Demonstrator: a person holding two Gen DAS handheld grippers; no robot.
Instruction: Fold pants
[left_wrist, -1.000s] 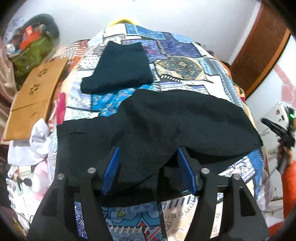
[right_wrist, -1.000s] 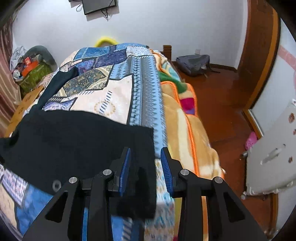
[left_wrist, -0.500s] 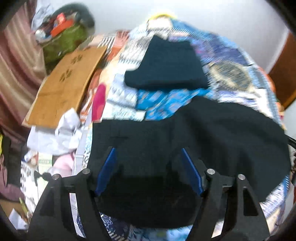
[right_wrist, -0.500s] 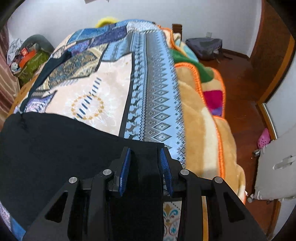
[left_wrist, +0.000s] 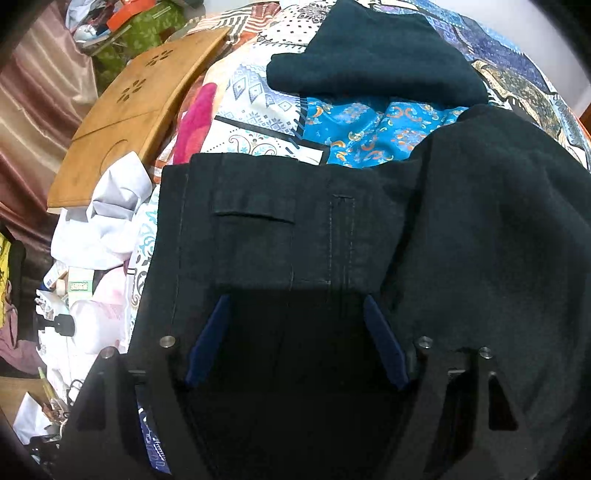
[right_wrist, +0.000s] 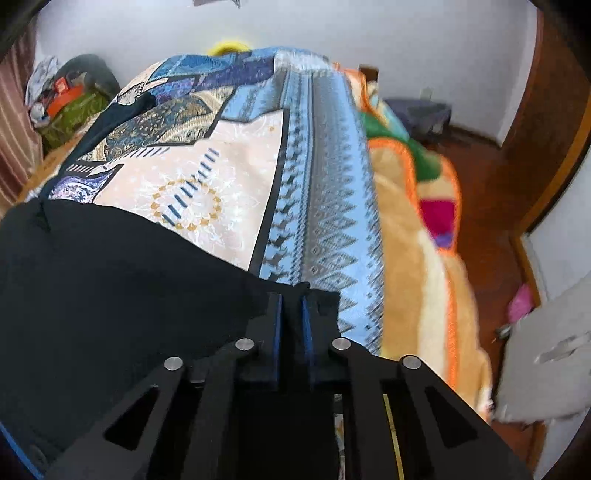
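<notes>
Black pants lie spread on the patterned bedspread, waistband and a back pocket showing, with a leg part folded over at the right. My left gripper hovers low over the waistband end, pointing steeply down. Its jaws are wide and still opening, the cloth lying under them and not pinched. In the right wrist view the pants reach the bed's right side. My right gripper is closing at their corner, its blue pads nearly together with the black cloth between them.
A folded dark garment lies farther up the bed. A wooden lap table, white cloth and clutter crowd the left side. An orange blanket hangs off the right edge above a brown floor with a grey bag.
The left gripper has sunk toward the waistband, tipped further down, and spread its jaws wider. The right gripper's jaws have narrowed onto the corner of the pants.
</notes>
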